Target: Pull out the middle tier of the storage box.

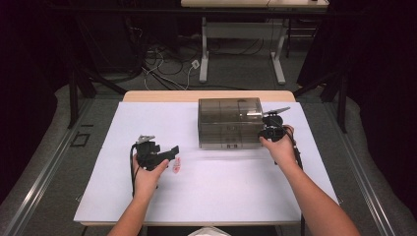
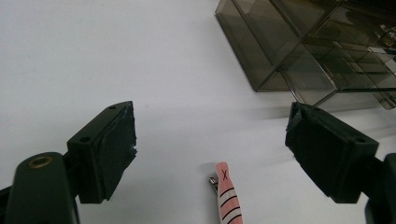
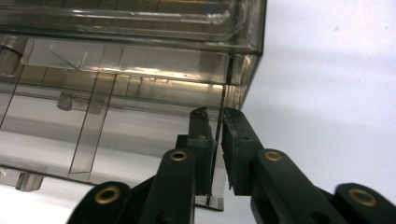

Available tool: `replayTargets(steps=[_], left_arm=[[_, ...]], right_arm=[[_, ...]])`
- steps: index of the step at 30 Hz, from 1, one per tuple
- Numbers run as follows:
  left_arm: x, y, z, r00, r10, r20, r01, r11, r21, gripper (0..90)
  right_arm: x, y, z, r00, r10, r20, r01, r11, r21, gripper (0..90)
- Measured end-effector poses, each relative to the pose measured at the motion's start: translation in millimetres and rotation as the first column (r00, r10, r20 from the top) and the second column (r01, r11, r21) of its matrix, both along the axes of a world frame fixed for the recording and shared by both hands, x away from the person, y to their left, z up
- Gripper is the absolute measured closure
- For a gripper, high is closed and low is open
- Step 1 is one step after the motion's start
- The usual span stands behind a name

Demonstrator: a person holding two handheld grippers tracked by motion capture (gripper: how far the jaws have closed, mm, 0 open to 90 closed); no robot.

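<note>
Smoked clear box (image 1: 229,123) on the white desk (image 1: 206,191), toward the far right; pink striped clip (image 1: 176,165) lying flat near the middle-left, well apart from the box. Right gripper (image 3: 215,116) at the box's right near corner, fingers (image 3: 236,149) drawn narrow and pinching a thin clear wall of the box edge-on, one pad on each face. Left gripper (image 2: 210,140) hovering low over the desk, fingers (image 2: 109,149) wide and holding nothing. Clip (image 2: 227,196) between and just short of those pads, long axis running roughly along the gripper's reach, metal end toward the box (image 2: 308,46). Left hand (image 1: 147,177) by far the nearer to the clip; right hand (image 1: 280,147) occupied at the box. Likely next move: left fingers forward and down over the clip, closing across its narrow width. Count: one box, one clip, two grippers.
</note>
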State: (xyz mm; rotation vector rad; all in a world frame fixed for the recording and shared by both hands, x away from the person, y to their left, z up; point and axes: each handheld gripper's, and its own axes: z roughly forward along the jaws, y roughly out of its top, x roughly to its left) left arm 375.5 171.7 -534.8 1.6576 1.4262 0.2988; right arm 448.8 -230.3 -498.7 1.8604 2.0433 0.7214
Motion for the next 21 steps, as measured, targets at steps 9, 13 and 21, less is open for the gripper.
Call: replayTargets(steps=[9,13,21], left_arm=[[0.1,-0.4,-0.2,1.0,0.0,0.001,0.0,1.0,0.0,16.5],[0.0,-0.3,0.0,1.0,0.001,0.001,-0.001,1.0,0.0,16.5],[0.0,-0.7,-0.2,1.0,0.0,0.002,0.0,1.0,0.002,16.5]], right_arm=[[-1.4,0.2,-0.3,0.9998,-0.02,0.001,0.02,1.0,0.006,84.5],[-2.6,-0.8,0.4,0.9994,-0.031,-0.015,0.031,0.999,0.03,84.4],[-6.2,-1.6,-0.2,0.9993,-0.03,-0.021,0.031,0.999,0.038,84.5]])
